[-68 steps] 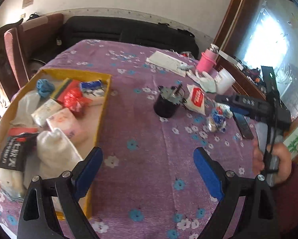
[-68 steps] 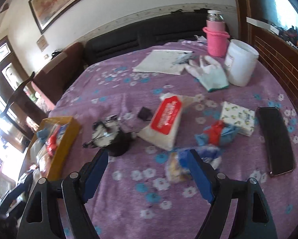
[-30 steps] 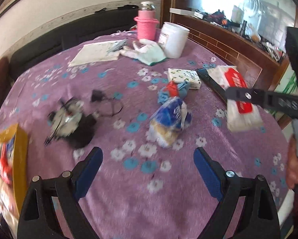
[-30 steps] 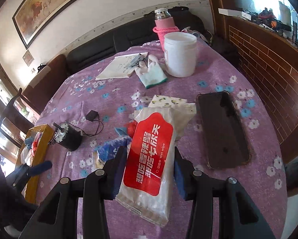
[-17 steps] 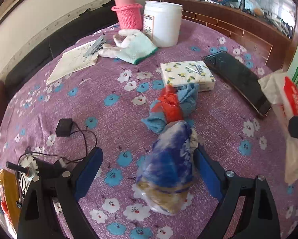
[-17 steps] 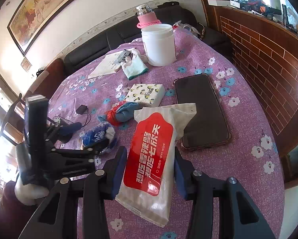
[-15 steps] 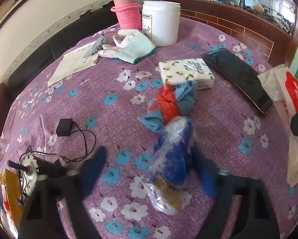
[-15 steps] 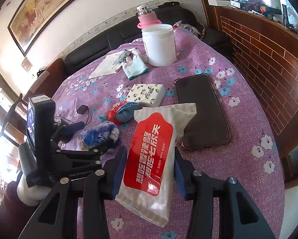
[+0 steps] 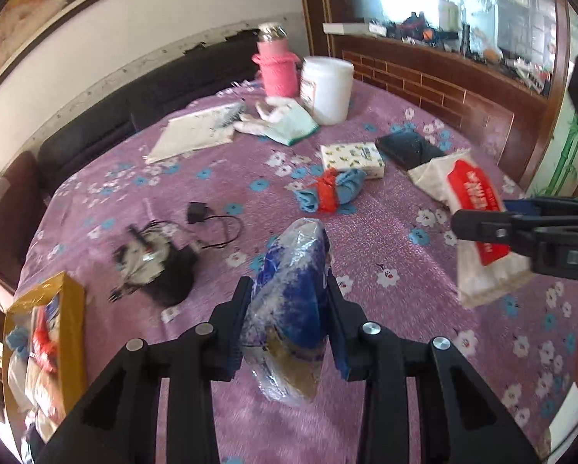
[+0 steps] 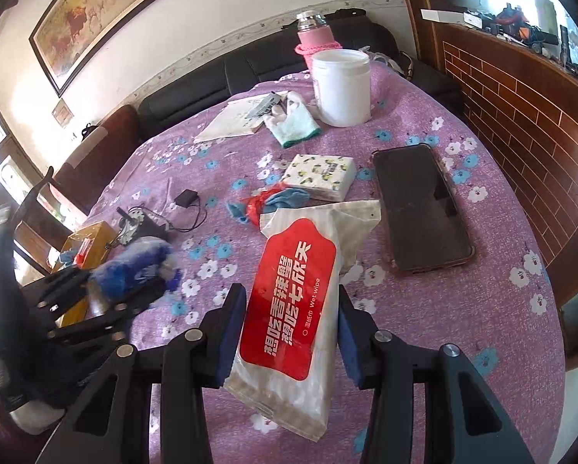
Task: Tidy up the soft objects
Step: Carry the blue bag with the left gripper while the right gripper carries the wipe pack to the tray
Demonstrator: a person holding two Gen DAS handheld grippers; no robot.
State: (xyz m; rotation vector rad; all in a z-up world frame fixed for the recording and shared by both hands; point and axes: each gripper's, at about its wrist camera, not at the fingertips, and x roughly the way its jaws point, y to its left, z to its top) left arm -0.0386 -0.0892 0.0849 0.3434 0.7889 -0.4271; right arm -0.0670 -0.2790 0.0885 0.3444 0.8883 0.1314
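My left gripper (image 9: 287,284) has a blue-and-clear plastic bag (image 9: 296,259) between its jaws, which are still closing; the pads press its sides and it hangs clear of the purple flowered tablecloth (image 9: 385,328). In the right wrist view the same bag (image 10: 134,266) sticks out of the left gripper (image 10: 96,297) at the left. My right gripper (image 10: 289,294) is shut on a white wet-wipe pack with a red label (image 10: 289,263), held above the table. A yellow box (image 9: 72,309) with several soft packs stands at the far left.
On the cloth lie a blue-and-red cloth bundle (image 9: 329,189), a patterned tissue pack (image 9: 352,158), a black phone (image 10: 420,205), a green-cuffed glove (image 10: 293,125), a white jar (image 10: 341,85), a pink flask (image 10: 316,38) and a black motor with cable (image 9: 153,259).
The left jaws went from wide open around the blue bag to pressing on it, and the bag has come up off the cloth. The right gripper keeps its hold on the wipes.
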